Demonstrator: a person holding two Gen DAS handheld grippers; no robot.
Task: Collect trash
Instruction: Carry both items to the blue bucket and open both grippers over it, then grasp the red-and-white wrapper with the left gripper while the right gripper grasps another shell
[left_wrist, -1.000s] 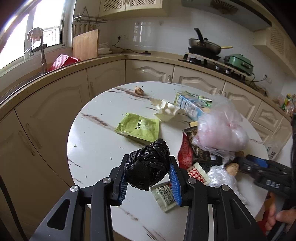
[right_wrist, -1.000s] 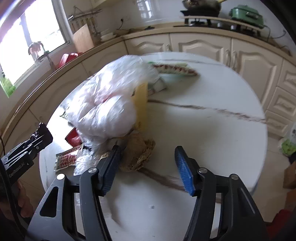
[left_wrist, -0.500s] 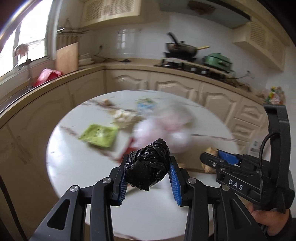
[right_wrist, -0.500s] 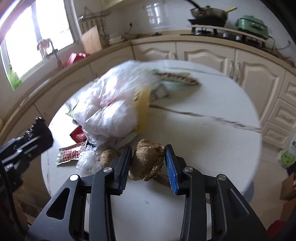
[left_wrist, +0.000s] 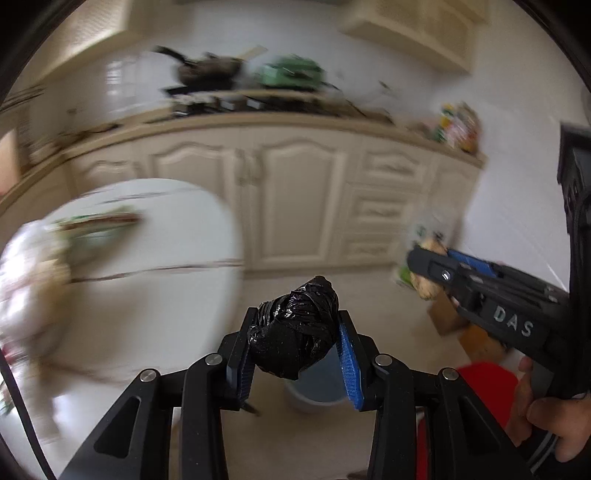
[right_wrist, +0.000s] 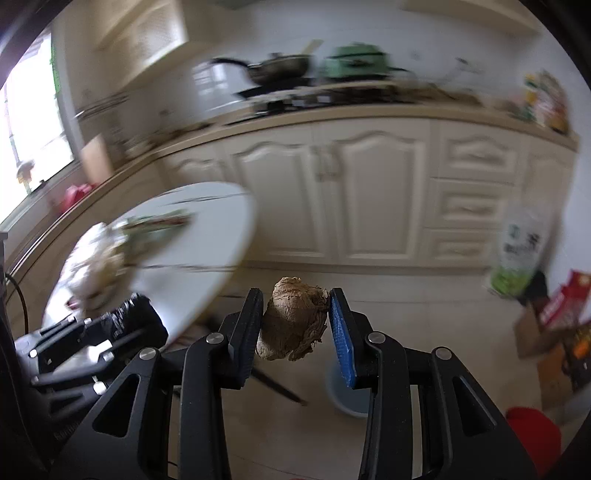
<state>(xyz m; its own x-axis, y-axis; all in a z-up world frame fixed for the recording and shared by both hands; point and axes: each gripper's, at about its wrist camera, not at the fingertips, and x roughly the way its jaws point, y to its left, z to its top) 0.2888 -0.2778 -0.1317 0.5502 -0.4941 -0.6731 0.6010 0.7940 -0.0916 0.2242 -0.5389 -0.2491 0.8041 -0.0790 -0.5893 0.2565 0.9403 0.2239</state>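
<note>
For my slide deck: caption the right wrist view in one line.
Right gripper clamps a brown crumpled wad above the kitchen floor, a grey bin below.

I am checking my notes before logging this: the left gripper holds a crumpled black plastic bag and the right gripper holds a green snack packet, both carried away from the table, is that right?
Not quite. The right gripper holds a brown, fibrous lump, not a green snack packet; the right wrist view shows it pinched between the pads. The rest stands: the left gripper holds the crumpled black plastic bag, both away from the table.
</note>
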